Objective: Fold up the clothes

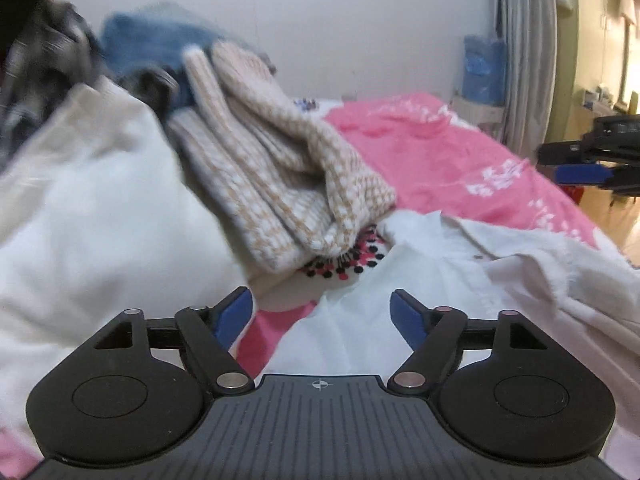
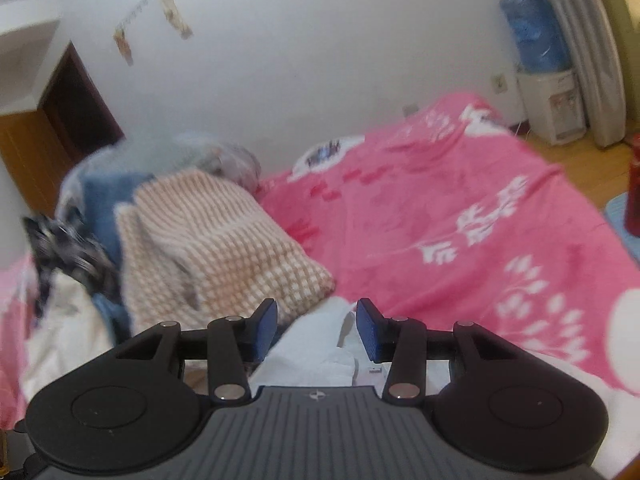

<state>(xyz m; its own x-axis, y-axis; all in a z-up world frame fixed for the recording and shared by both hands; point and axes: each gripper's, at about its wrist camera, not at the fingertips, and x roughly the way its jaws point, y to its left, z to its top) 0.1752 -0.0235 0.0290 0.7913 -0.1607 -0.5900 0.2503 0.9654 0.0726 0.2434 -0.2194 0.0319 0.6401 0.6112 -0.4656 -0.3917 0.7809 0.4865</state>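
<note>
Pink floral bedding (image 2: 460,208) covered the bed, with a pale wall behind it and a water dispenser (image 2: 548,96) standing in the far corner beside a grey curtain (image 1: 528,52). Against that wall lay a pile of clothes: a beige-and-white knitted sweater (image 1: 280,168) folded on top, something blue (image 1: 160,44) behind it, and a dark speckled garment (image 1: 44,56) too blurred to name. A big white cloth (image 1: 100,200) filled the left of the left wrist view, its edges cut off by the frame. The white shirt (image 1: 460,248) lay rumpled on the bedding just below and ahead of both tools, partly hidden by their bodies; a dotted red-and-black patch (image 1: 344,260) peeked out between it and the sweater. The left tongs (image 1: 322,312) stood spread wide with nothing between the blue pads, clear above the shirt. The right tongs (image 2: 316,322) were parted about halfway, also empty, hovering over the shirt's collar end. At the right edge of the left view, part of the other tool showed, mostly cropped.
</note>
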